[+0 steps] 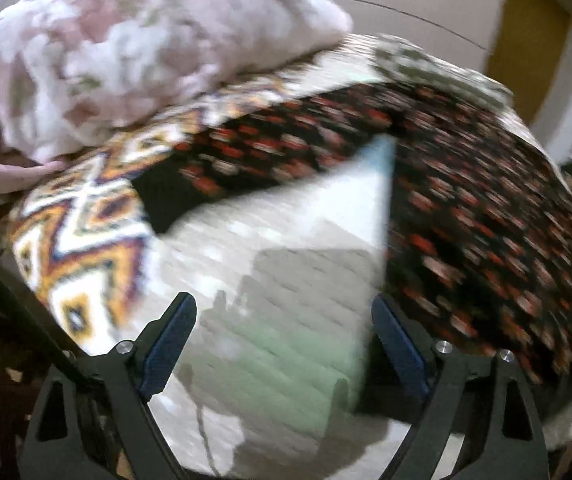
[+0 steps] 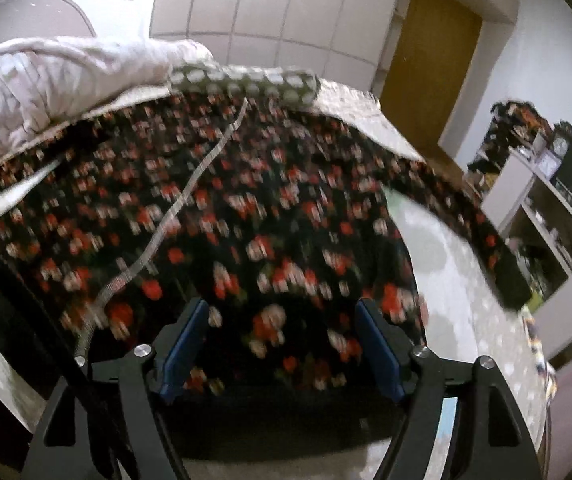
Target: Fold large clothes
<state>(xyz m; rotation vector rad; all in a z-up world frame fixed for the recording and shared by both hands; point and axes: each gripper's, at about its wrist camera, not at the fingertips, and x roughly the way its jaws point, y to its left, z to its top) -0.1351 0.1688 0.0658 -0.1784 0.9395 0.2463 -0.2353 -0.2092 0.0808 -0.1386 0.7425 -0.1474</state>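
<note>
**Floral garment spread across the bed, both grippers open**

We see the black floral garment (image 2: 246,208) lying flat on the bed (image 1: 270,280), a dark fabric printed all over with small red and pale flowers. In the right wrist view its long axis runs away from us, from the hem near the gripper up toward the far edge of the mattress, and one sleeve (image 2: 481,220) stretches out to the right and tapers toward the bed's side. A thin pale ribbon or tie (image 2: 190,192) trails diagonally over the cloth. In the left wrist view the same garment fills the right half, and another sleeve-like strip (image 1: 270,152) reaches left across the bed (both views are motion-blurred, so finer seams cannot be made out).

The left gripper (image 1: 284,340) hovers over the pale, ribbed bedspread with its blue-padded fingers (image 1: 170,344) spread wide and nothing between them. The right gripper (image 2: 282,344) is also spread apart, its pads flanking the lower part of the garment; whether they touch the cloth we cannot tell.

Around the garment we note a rumpled pink-and-white quilt (image 1: 118,52) heaped at the far left, a woven throw with orange, white and dark diamond shapes (image 1: 86,232), and a rolled grey fabric with pale dots (image 2: 246,80) at the far edge. Beyond the bed stand a brown wooden door (image 2: 429,68) and a white shelf unit (image 2: 545,216).
</note>
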